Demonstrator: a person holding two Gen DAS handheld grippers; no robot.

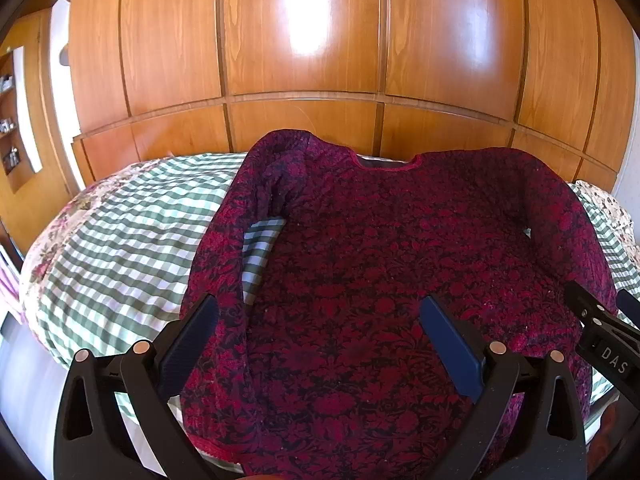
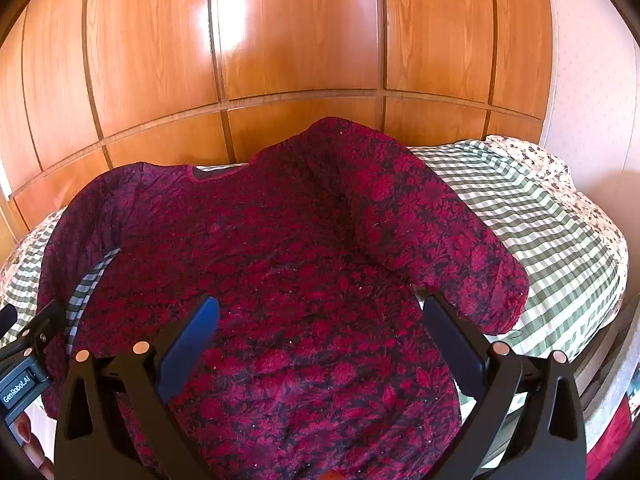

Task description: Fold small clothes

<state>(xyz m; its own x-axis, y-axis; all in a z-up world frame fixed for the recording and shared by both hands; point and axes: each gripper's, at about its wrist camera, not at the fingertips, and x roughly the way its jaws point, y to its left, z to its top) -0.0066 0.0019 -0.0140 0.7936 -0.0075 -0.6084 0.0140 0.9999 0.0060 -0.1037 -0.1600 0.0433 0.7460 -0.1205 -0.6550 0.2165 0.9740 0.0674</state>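
Observation:
A dark red floral long-sleeved top lies flat, front up, on a green-checked bed cover, neckline toward the far wardrobe. Both sleeves lie along its sides. My left gripper is open and empty, hovering above the lower left part of the top. My right gripper is open and empty, hovering above the lower right part of the top. The right gripper's body shows at the right edge of the left wrist view; the left gripper's body shows at the left edge of the right wrist view.
A glossy wooden wardrobe stands right behind the bed. A floral quilt edge borders the checked cover. Shelves stand at the far left. A pale wall is at the right.

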